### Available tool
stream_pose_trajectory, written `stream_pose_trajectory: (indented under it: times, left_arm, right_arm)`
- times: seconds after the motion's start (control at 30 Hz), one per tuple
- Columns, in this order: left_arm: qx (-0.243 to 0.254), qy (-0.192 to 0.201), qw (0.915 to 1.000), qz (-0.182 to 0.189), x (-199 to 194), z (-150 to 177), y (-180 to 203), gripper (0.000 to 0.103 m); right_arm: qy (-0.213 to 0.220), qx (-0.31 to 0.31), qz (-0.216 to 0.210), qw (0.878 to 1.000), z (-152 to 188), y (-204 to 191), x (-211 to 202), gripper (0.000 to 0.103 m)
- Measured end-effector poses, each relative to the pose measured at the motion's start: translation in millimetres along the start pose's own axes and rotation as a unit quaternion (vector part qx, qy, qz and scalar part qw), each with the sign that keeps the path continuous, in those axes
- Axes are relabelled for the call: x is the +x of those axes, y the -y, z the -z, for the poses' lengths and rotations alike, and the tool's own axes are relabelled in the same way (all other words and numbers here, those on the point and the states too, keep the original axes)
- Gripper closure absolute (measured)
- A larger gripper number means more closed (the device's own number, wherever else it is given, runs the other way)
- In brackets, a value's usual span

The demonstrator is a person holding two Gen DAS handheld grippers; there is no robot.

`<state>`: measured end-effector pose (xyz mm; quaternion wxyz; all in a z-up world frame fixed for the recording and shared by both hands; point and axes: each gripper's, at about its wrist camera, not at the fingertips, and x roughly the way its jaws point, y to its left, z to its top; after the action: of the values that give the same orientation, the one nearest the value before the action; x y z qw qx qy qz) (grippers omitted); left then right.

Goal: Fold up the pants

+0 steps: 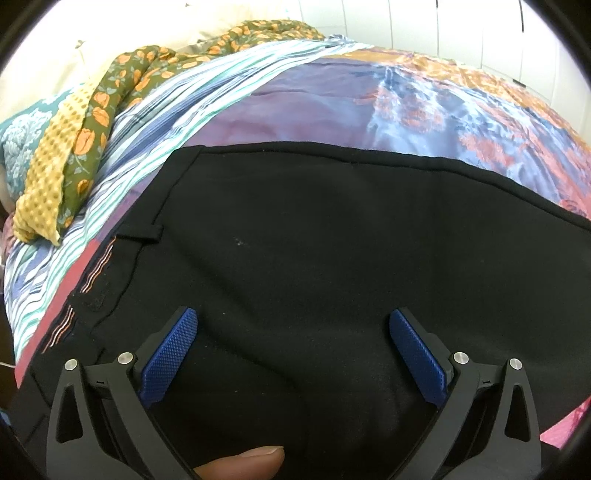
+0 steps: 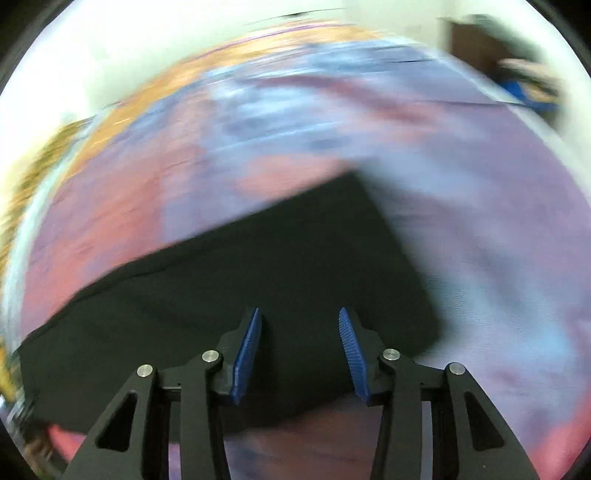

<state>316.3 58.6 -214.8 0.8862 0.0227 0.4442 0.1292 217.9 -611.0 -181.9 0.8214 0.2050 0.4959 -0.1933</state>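
Black pants lie flat on a patterned bedspread, waistband and a belt loop at the left. My left gripper hovers just above the fabric with its blue pads wide apart and nothing between them. A fingertip shows at the bottom edge. In the blurred right wrist view the same pants end in a squared corner at the right. There my right gripper stands over that end, open, its blue pads apart with only cloth below.
A crumpled olive cloth with orange flowers and a yellow dotted piece lies at the bed's far left by a teal pillow. White wall panels stand behind the bed. A dark wooden shape shows at the upper right.
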Motion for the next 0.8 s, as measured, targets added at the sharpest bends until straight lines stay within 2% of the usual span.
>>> stream_pose_trajectory:
  times: [0.1,0.17,0.27,0.3,0.37,0.43,0.47,0.5,0.57,0.63,0.7,0.8]
  left_arm:
    - [0.009,-0.014,0.9998,-0.009,-9,-7,0,0.001]
    - [0.022,-0.001,0.9998,0.001,-39,-4,2,0.001]
    - [0.042,0.012,0.9974,0.057,-87,17,10,0.001]
    - [0.055,-0.001,0.9935,0.099,-107,34,20,0.001]
    - [0.086,-0.024,0.9842,0.153,-131,65,42,0.001]
    - [0.138,-0.048,0.9726,0.181,-148,102,71,0.001]
    - [0.153,-0.056,0.9692,0.185,-151,113,79,0.001]
    - [0.175,-0.071,0.9647,0.184,-151,131,89,0.000]
    - [0.180,-0.072,0.9655,0.174,-152,147,89,0.000]
    - [0.176,-0.080,0.9656,0.174,-154,145,81,0.000]
    - [0.168,-0.085,0.9710,0.147,-148,137,65,0.000]
    - [0.141,-0.096,0.9801,0.102,-133,125,37,0.000]
  right_arm:
    - [0.016,-0.014,-0.036,0.999,36,0,-43,0.049]
    - [0.019,-0.040,-0.068,0.997,74,-16,-73,0.047]
    - [0.003,-0.082,-0.136,0.987,146,-57,-111,0.039]
    - [-0.006,-0.097,-0.166,0.981,171,-73,-120,0.039]
    - [-0.034,-0.123,-0.223,0.966,219,-106,-130,0.039]
    - [-0.068,-0.149,-0.258,0.952,262,-138,-128,0.039]
    - [-0.091,-0.164,-0.264,0.946,282,-151,-122,0.039]
    - [-0.105,-0.169,-0.259,0.945,292,-154,-116,0.039]
    - [-0.114,-0.158,-0.250,0.948,302,-143,-112,0.040]
    - [-0.109,-0.116,-0.247,0.956,292,-110,-117,0.042]
    - [-0.100,-0.053,-0.202,0.973,275,-55,-118,0.042]
    - [-0.077,0.043,-0.136,0.987,262,20,-125,0.044]
